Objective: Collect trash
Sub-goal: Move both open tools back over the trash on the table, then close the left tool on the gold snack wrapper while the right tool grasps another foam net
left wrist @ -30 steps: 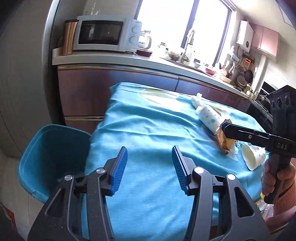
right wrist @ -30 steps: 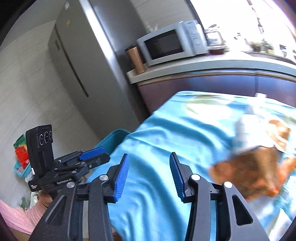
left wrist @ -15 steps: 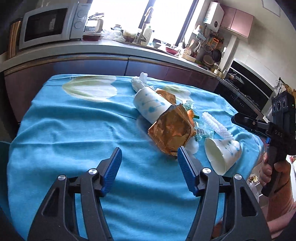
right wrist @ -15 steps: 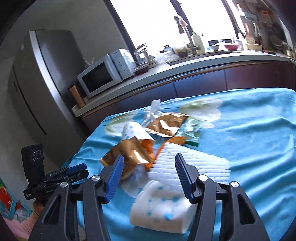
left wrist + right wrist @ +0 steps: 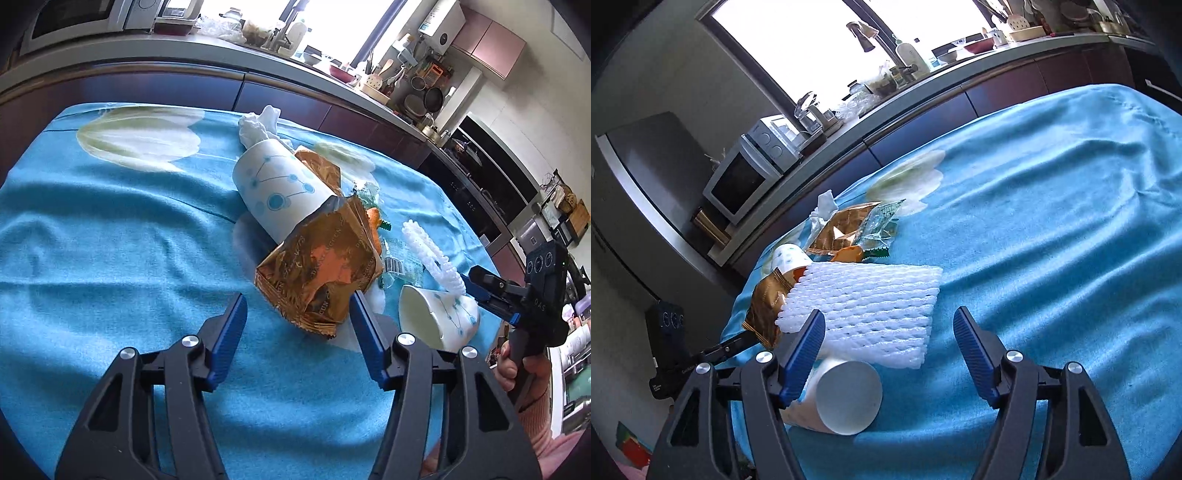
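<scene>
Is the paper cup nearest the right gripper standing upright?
No. The paper cup lies on its side on the blue cloth.

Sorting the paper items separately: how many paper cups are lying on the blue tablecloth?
2. One dotted paper cup lies on its side mid-pile, its mouth under the gold snack bag. The other lies nearer the right gripper, under the white foam net. More could be hidden beneath.

1. Home kitchen for sure: long counter under a bright window.
2. On the counter: microwave, faucet, utensils.
3. Fridge at the counter's end, just past the microwave.
</scene>
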A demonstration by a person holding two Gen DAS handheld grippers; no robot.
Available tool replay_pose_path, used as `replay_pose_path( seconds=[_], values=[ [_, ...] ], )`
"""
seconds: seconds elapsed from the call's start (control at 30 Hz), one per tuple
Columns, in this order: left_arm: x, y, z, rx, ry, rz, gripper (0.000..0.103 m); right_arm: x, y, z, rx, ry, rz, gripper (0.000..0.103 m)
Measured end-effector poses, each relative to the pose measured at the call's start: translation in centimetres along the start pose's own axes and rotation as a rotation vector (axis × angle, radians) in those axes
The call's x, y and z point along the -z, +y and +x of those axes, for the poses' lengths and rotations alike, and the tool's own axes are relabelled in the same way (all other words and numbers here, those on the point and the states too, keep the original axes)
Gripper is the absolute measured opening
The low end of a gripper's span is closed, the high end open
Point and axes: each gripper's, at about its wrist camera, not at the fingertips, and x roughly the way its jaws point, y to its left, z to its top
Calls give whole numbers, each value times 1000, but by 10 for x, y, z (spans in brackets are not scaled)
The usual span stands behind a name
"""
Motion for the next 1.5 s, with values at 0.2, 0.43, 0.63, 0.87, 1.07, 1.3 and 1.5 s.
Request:
replay_pose_path(
  seconds=[0.2, 0.43, 0.63, 0.87, 1.07, 1.3, 1.5],
  values=[
    [-2, -2, 7, 19, 8, -10, 33, 4, -8, 9, -69, 29, 57, 70],
    [-2, -11, 11, 15, -6, 21, 8, 4, -8, 10, -90, 31, 60, 21],
    [-2, -17, 1, 7, -38, 41, 7, 2, 3, 7, -92, 15, 8, 7],
    [1, -18, -18, -1, -79, 51, 6, -2, 14, 6, -118, 0, -29, 6],
    [6, -15, -39, -6, -109, 54, 6, -7, 27, 5, -141, -10, -62, 5],
    [13, -11, -62, -10, -138, 51, 5, -10, 45, 5, -187, -4, -106, 5],
    [21, -2, -74, -23, -144, 37, 6, -5, 62, 11, -215, 23, -143, 5]
  ],
)
